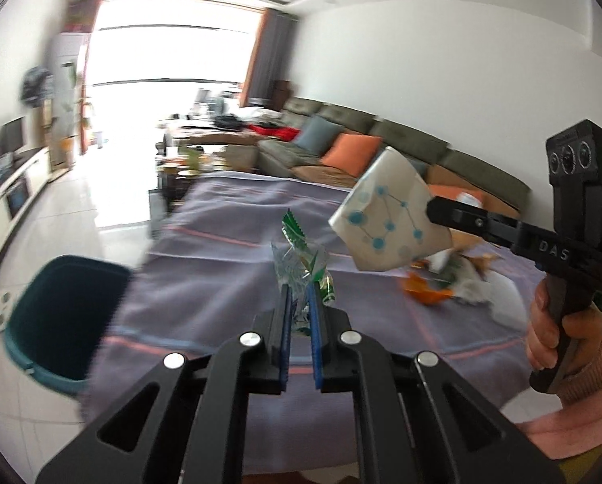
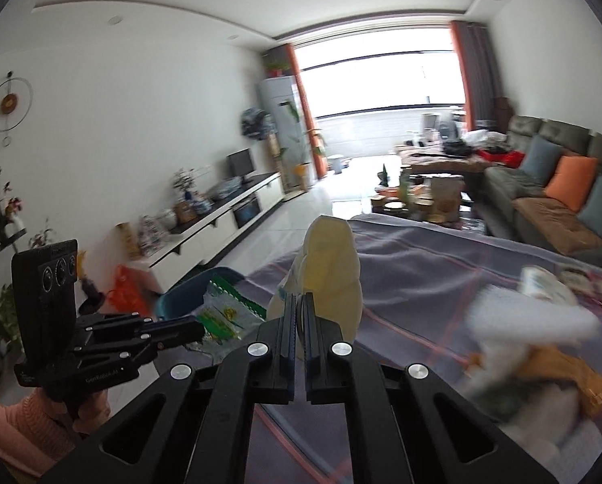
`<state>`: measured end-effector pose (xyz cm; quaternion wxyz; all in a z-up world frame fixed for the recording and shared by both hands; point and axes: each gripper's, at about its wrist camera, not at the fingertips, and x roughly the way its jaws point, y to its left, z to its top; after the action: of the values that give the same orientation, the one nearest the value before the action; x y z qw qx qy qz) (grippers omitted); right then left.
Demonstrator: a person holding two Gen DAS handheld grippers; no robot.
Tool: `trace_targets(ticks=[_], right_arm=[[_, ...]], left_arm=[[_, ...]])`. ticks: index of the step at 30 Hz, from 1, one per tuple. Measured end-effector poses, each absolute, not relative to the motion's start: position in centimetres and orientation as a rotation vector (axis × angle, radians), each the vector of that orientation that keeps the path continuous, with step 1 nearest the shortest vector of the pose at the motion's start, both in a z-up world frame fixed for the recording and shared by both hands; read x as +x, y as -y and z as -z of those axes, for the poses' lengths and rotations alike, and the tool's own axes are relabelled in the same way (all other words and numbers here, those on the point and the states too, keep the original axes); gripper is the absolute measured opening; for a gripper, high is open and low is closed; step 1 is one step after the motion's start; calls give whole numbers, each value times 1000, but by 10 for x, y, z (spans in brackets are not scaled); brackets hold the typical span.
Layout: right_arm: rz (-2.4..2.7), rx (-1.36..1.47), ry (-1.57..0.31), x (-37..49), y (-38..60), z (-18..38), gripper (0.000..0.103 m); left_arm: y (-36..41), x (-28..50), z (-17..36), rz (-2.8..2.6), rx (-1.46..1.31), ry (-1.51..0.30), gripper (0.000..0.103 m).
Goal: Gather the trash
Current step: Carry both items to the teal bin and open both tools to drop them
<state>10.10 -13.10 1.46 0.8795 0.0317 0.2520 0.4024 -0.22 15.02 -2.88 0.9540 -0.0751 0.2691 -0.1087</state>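
My left gripper is shut on a clear and green plastic wrapper, held above the purple tablecloth. The same wrapper shows in the right wrist view at the tip of the left gripper. My right gripper is shut on a crumpled white paper packet; in the left wrist view this packet has blue dots and lines and sticks out of the right gripper. A teal trash bin stands on the floor left of the table, also seen as the bin behind the wrapper.
More trash lies on the cloth at the right: orange peel, white tissues and wrappers, blurred. A sofa with orange and blue cushions runs behind the table. A white TV cabinet lines the left wall. A hand holds the right gripper's handle.
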Motion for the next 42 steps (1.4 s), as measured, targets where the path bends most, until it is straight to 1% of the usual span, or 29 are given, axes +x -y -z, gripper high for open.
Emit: trace_targets(ticks=[12,20,26,36,37,38,39,42], right_arm=[[-1045,12,-588,133,13,-14,4],[-1091,-42,-700,154,-54,14,4],[-1091,-84,-778,166,-88,36,4],[-1100,-117,-910,181,-120,58,4],[-1099,-118,-917,182,-122,60,6],[-1094,-119,-931,183,-125,62,8],[-1090,-120,-948,185,-129,64,9],[-1074,-110,-968,188,-132,66,12]], left_arm=[[-254,2,32,-60,-200,-544,10],[-305,18,53,-186,-233,-603,10],[-318,35,66,-225,-242,-649,10],[-326,55,99,-251,-280,-726,11],[-330,55,103,-249,-291,-729,11],[-334,55,107,-245,-297,-734,13],[-336,57,109,-251,-300,-743,18],[-340,61,115,-255,-322,-757,26]])
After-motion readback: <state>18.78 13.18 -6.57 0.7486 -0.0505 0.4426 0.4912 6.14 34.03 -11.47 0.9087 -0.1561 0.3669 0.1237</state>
